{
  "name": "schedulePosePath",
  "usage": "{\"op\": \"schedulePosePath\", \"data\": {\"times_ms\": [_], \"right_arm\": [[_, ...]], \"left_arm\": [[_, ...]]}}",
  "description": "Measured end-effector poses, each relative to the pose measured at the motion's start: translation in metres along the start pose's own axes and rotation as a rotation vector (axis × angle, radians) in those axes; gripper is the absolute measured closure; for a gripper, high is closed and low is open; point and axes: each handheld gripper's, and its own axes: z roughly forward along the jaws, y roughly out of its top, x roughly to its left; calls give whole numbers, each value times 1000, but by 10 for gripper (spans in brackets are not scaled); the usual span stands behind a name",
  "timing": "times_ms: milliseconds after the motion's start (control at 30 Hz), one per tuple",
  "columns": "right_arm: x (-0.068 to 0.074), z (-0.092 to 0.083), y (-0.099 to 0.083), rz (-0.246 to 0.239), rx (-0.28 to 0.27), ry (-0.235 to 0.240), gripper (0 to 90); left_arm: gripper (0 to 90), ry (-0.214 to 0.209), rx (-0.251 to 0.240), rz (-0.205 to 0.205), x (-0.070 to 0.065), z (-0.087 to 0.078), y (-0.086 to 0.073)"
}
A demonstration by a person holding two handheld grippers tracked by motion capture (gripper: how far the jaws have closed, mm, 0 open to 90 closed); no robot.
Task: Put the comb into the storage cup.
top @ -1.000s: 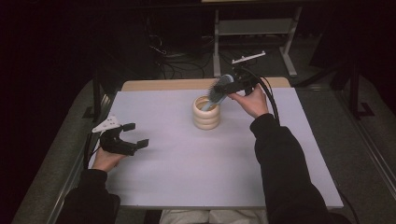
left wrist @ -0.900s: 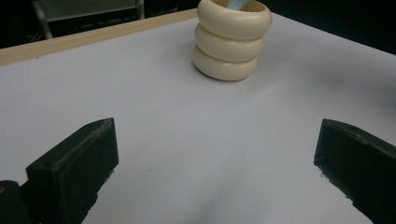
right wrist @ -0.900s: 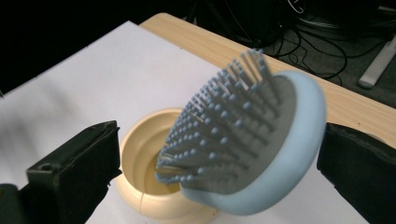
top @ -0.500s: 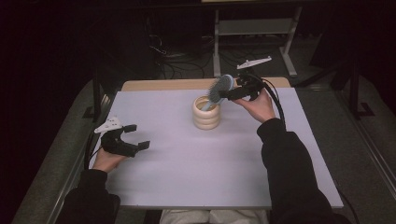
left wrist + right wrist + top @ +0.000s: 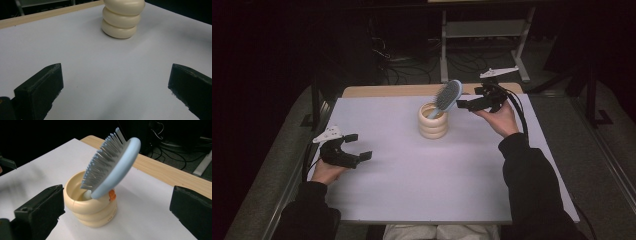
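We see the hairbrush [image 5: 448, 96] standing handle-down in the cream ringed cup [image 5: 433, 121], leaning toward one o'clock. Our right gripper [image 5: 468, 104], at the cup's two o'clock, gapes empty; our left gripper [image 5: 358, 146], at eight o'clock, likewise.

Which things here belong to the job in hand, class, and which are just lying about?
In the job:
- hairbrush, standing handle-down in the cup
- cream ringed cup
- right tool, open beside the brush

Lying about:
- left tool, open, resting apart on the table
- metal rack and cables on the floor behind
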Motion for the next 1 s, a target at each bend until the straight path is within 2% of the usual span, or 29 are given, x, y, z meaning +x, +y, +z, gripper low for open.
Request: {"op": "schedulePosePath", "data": {"times_ms": [300,633,733,1000], "right_arm": [[1,-14,-11,5,-19,4,0],[6,-24,-25,-30,-18,-9,0],[6,-26,-30,-27,-16,-5,0],[9,-34,-39,-41,-27,3,0]], "left_arm": [[0,4,-21,-8,1,-3,0],[0,23,-31,-9,1,-4,0],[0,23,-44,-11,1,-6,0],[0,21,-38,-12,2,-5,-1]]}}
